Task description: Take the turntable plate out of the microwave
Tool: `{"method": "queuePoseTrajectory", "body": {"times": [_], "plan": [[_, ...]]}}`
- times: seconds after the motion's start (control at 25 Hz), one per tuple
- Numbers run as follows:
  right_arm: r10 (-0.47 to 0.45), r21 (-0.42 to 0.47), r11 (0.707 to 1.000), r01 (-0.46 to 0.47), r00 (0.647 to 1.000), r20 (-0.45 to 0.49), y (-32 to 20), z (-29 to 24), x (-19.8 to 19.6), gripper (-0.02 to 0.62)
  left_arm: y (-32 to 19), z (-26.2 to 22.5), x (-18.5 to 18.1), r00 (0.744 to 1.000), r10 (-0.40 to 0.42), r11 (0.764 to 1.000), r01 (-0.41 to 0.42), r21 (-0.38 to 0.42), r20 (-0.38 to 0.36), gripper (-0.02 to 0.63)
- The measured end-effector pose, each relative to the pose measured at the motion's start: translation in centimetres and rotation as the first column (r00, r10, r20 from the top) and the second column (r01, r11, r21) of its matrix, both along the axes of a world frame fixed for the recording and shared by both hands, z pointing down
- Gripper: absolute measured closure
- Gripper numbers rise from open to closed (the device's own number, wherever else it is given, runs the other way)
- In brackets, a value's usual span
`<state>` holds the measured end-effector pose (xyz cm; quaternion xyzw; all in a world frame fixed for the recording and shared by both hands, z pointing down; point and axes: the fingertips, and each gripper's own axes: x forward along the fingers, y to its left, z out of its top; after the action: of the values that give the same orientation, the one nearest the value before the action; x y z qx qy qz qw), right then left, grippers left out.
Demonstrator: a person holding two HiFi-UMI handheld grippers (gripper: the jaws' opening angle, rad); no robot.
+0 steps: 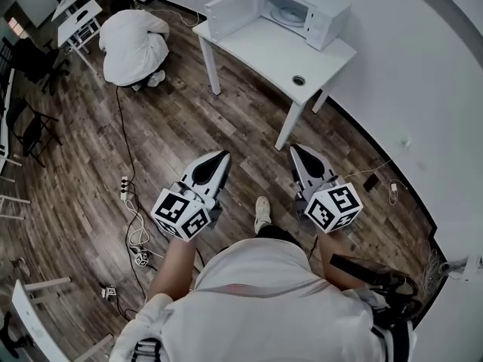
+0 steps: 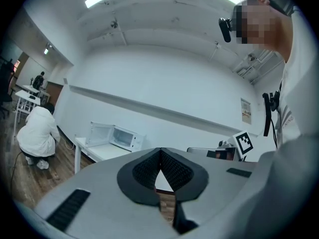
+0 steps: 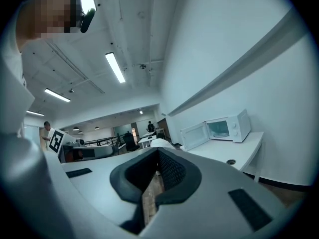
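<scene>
- Well inside the open white microwave point(image 1: 313, 6), at one o'clock in the head view, lies the round glass turntable plate point(image 1: 285, 13).
- That oven stands on a white rectangular table point(image 1: 264, 47), its door point(image 1: 232, 10) swung left.
- Left gripper point(image 1: 223, 155) and right gripper point(image 1: 293, 149), near six o'clock and well apart from the table, have jaws closed together, empty.
- A crouching person in white point(image 1: 134, 44) is at eleven o'clock.

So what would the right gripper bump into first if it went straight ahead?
Nothing soon. The right gripper seems to point just past the table, over bare floor. Far ahead crouches a person, but it might pass above them.
</scene>
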<state>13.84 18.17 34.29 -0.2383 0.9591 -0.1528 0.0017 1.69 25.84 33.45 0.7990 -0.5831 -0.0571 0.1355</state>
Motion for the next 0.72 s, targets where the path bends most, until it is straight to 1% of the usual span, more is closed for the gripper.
{"method": "queuePoseTrajectory", "body": {"times": [0.28,0.48,0.72], "plan": [[-0.004,0.004,1.0,0.003,1.0,0.021,-5.5,0.1,-1.0,0.594,-4.9,-0.5,-0.8,1.0,-0.011,1.0,0.011,0.008,0.016,0.595],[-0.011,0.006,1.0,0.011,1.0,0.018,-9.1,0.1,-1.5,0.594,-8.8,-1.0,-1.0,1.0,-0.014,1.0,0.014,0.022,0.018,0.595],[-0.04,0.001,0.999,0.04,0.999,0.018,-11.5,0.5,-2.7,0.594,-10.9,-0.6,-1.5,0.999,-0.033,0.999,0.032,0.03,0.015,0.595]]}}
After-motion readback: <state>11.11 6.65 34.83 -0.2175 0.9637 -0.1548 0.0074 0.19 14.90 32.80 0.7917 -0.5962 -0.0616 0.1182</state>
